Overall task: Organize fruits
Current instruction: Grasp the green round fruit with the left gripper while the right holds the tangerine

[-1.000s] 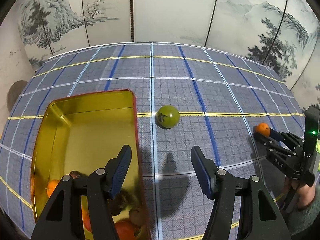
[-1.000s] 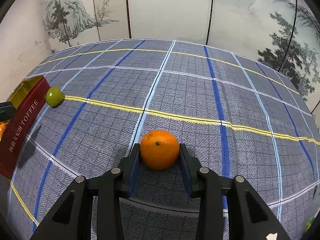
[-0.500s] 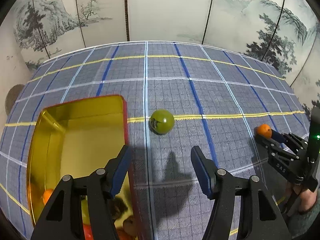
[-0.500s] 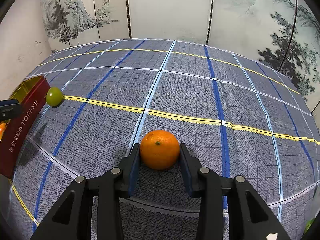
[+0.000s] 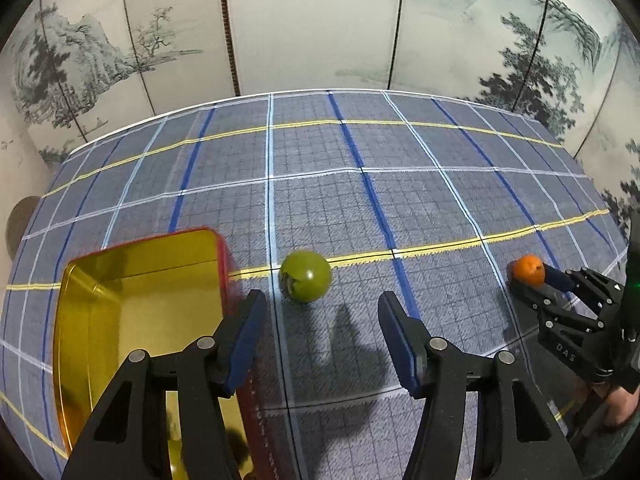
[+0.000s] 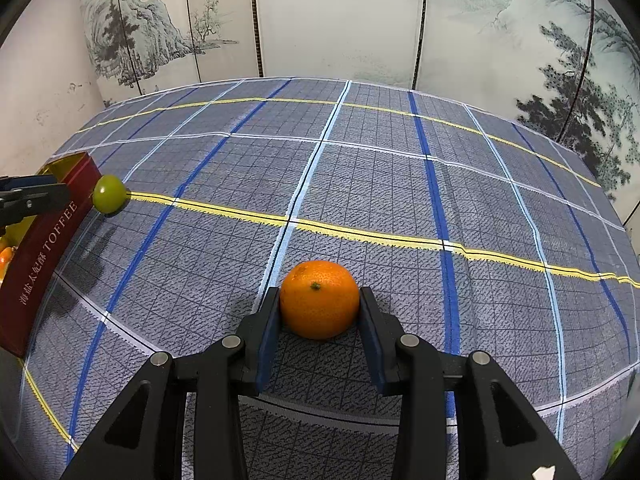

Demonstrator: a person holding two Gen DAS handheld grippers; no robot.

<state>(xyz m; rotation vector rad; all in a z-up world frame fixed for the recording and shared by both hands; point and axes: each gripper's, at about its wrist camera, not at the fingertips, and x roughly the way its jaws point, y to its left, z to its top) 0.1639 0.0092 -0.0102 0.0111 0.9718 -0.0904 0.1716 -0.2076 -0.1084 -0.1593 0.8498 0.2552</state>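
A green round fruit [image 5: 306, 282] lies on the checked cloth just right of the open gold-lined toffee tin [image 5: 144, 240]. My left gripper [image 5: 320, 308] hovers just short of it, and its jaws are closing with nothing between them. The left finger hangs over the tin's right wall. My right gripper [image 6: 319, 300] is shut on an orange [image 6: 319, 300] that sits low on the cloth. In the left wrist view, that orange [image 5: 529, 269] and the right gripper [image 5: 532, 282] appear at the far right. The right wrist view shows the green fruit [image 6: 109, 193] beside the tin's red wall [image 6: 44, 240].
Some orange and brown fruit shows dimly in the tin's near end [image 5: 176, 432]. A painted folding screen [image 5: 320, 28] stands behind the table's far edge. A hand [image 5: 616, 404] holds the right gripper at the lower right.
The left gripper has shifted right, away from over the tin and toward the green fruit, and its jaws have narrowed a little. The right gripper and the orange have not moved.
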